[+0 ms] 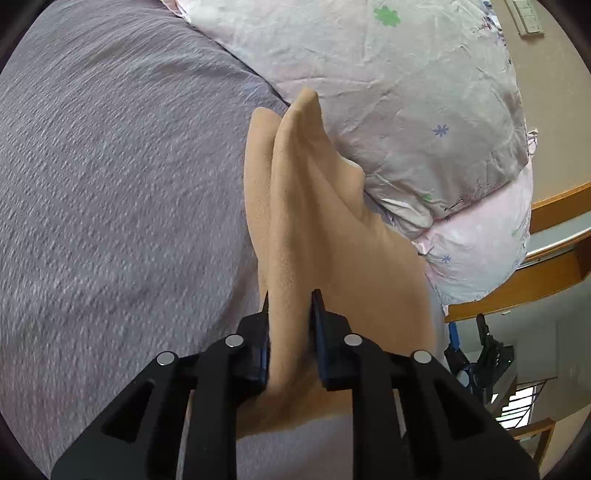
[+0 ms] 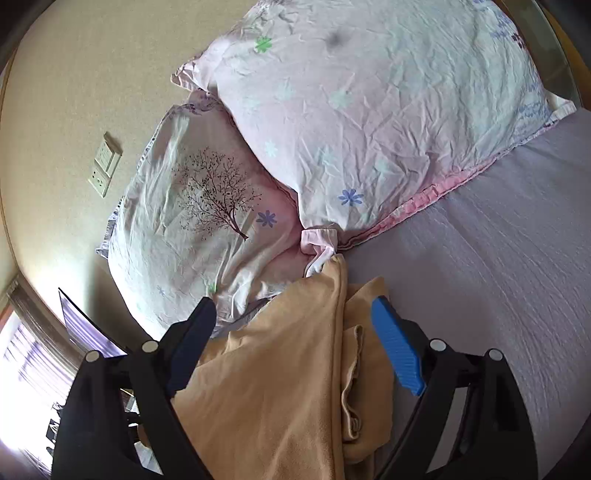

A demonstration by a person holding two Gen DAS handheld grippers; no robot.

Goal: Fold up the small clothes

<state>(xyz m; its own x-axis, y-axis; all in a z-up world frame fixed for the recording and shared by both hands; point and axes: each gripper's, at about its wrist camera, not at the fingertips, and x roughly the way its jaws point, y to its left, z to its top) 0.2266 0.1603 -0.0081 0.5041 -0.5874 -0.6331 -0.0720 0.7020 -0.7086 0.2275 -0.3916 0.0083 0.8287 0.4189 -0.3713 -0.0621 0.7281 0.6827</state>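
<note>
- Right now the left claw (image 1: pixel 290 325) is clenched on a raised ridge of the tan garment (image 1: pixel 310 221), with cloth pressed between both black fingers (image 1: pixel 255 343).
- From that pinch the tan garment runs away from the claw in 2 upright folds, its far tip reaching the edge of the floral pillow (image 1: pixel 406 110).
- Left of the tan garment lies the grey-lilac bedspread (image 1: pixel 110 184); the cloth's lower part rests on it.
- Beyond the floral pillow, a wooden bed frame (image 1: pixel 546 280) curves past a beige wall with a switch plate (image 1: pixel 526 16).
- Seen from the right wrist, the right claw (image 2: pixel 295 336) is spread wide and released, its 2 fingers well apart and gripping nothing.
- Its blue pad (image 2: pixel 399 354) sits just beside the right edge of the tan garment (image 2: pixel 280 387), and the dark finger (image 2: pixel 192 339) sits at its left edge; whether either touches the cloth I cannot tell.
- Here the tan garment lies bunched on the bedspread (image 2: pixel 498 258), with a thick fold line down its middle and a smaller folded layer tucked at its right side.
- Behind the tan garment, 2 pillows overlap: the flower-print pillow (image 2: pixel 369 110) lies partly on the tree-print pillow (image 2: pixel 207 206).
- Left of the tree-print pillow, a wall outlet (image 2: pixel 105 168) is on the beige wall.
</note>
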